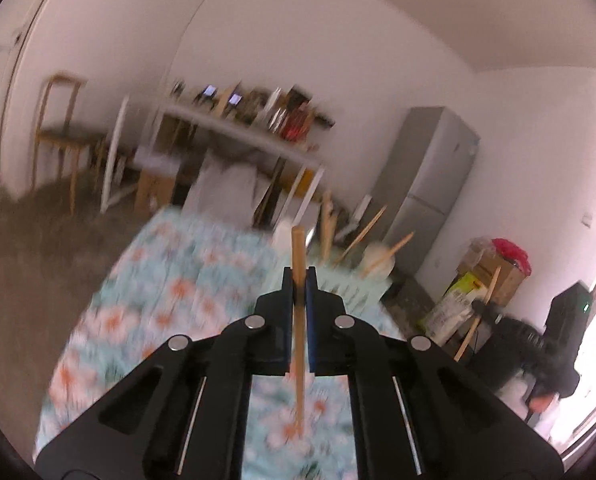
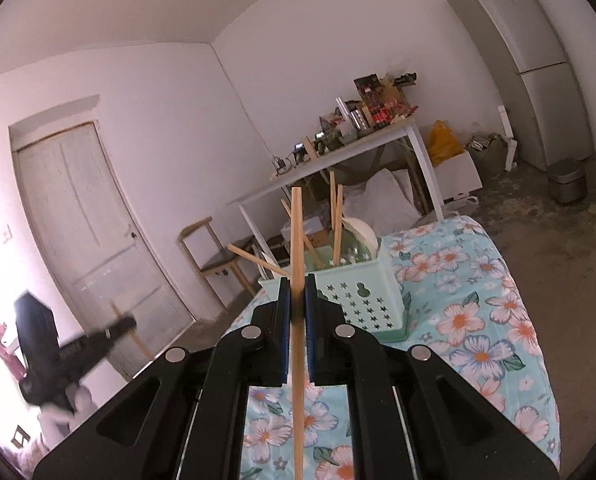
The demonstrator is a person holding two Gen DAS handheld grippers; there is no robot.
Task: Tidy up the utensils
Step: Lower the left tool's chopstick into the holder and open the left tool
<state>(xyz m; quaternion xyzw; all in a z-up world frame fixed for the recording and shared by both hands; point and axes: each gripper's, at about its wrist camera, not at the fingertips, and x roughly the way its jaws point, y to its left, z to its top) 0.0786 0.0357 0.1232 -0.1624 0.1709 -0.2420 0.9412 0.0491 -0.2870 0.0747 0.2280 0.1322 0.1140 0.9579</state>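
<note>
My left gripper (image 1: 299, 280) is shut on a wooden chopstick (image 1: 298, 256), held above the floral tablecloth (image 1: 170, 280). My right gripper (image 2: 297, 290) is shut on another wooden chopstick (image 2: 297, 232). A pale green perforated basket (image 2: 358, 300) stands on the table just beyond the right gripper, with several chopsticks (image 2: 338, 224) and a white bowl (image 2: 360, 230) sticking out of it. The basket also shows blurred in the left wrist view (image 1: 354, 284). Each gripper appears in the other's view, the right one (image 1: 494, 312) and the left one (image 2: 114, 328), both holding a chopstick.
The table with the floral cloth (image 2: 478, 320) ends near the basket. Beyond stand a white shelf table (image 2: 338, 160) with clutter, a wooden chair (image 2: 214, 256), a grey fridge (image 2: 526, 60), a small bin (image 2: 568, 182) and a door (image 2: 86, 240).
</note>
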